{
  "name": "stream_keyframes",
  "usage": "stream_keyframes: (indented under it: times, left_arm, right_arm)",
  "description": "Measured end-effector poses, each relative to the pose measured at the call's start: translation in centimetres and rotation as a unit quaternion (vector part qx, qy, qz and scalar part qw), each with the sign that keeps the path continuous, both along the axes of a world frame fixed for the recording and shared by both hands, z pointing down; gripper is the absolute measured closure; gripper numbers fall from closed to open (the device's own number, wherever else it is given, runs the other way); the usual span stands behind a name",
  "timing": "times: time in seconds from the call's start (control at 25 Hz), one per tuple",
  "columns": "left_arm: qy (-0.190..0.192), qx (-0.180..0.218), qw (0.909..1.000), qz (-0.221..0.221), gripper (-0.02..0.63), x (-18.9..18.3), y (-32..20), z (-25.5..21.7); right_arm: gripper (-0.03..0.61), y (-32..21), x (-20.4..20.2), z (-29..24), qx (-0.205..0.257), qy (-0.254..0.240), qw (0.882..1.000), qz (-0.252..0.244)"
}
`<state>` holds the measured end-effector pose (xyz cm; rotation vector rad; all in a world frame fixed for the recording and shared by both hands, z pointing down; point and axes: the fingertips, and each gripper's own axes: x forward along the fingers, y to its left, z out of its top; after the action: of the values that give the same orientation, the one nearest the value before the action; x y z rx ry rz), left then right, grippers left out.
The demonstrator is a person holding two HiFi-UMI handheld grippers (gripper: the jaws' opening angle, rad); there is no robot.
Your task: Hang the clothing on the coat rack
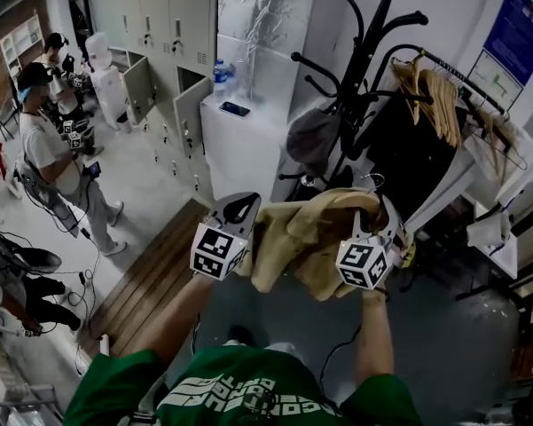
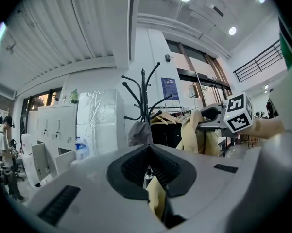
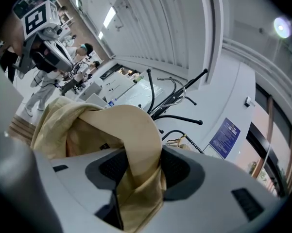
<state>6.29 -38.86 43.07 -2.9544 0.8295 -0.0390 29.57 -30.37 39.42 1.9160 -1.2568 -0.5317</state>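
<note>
- Both of the person's forearms reach forward from the green sleeves, held up side by side and a little apart, toward the black coat rack [image 1: 365,60].
- The left gripper [image 1: 241,211] points ahead and slightly inward. Its jaws are pressed nearly together on a thin fold of the tan garment [image 1: 306,238], which pokes out between the pads.
- The right gripper [image 1: 377,218] is level with it. Its jaws pinch a thicker bunch of the same cloth, which rises over them in a loop and keeps them slightly apart.
- The garment hangs in the air between the two grippers, slack and drooping in the middle. It is in front of the lower part of the rack and rests on none of its hooks.
- There are two grippers, one tan garment and one rack with several curved hooks.
- One grey item [image 1: 312,136] hangs on the rack's left side.
- A rail to the rack's right carries a cluster of wooden hangers [image 1: 430,91]; I cannot count them.
- A water bottle [image 1: 219,76] stands on a white cabinet [image 1: 248,140] left of the rack.
- At least two people [image 1: 49,149] stand at the far left.
</note>
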Motion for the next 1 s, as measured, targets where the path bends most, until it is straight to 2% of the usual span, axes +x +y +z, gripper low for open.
stream_keyframes:
  times: [0.32,1.0]
  left_arm:
    - [-0.006,0.001,1.0000,0.002,0.609,1.8,-2.0,0.2]
    - [0.003,0.010,0.9993,-0.037,0.609,8.7,-1.7,-0.8]
  right_arm:
    - [0.364,-1.8,1.8,0.0,-0.001,-0.006,1.000,0.002]
    - [0.364,-3.8,6.7,-0.4,-0.003,0.009,0.998,-0.061]
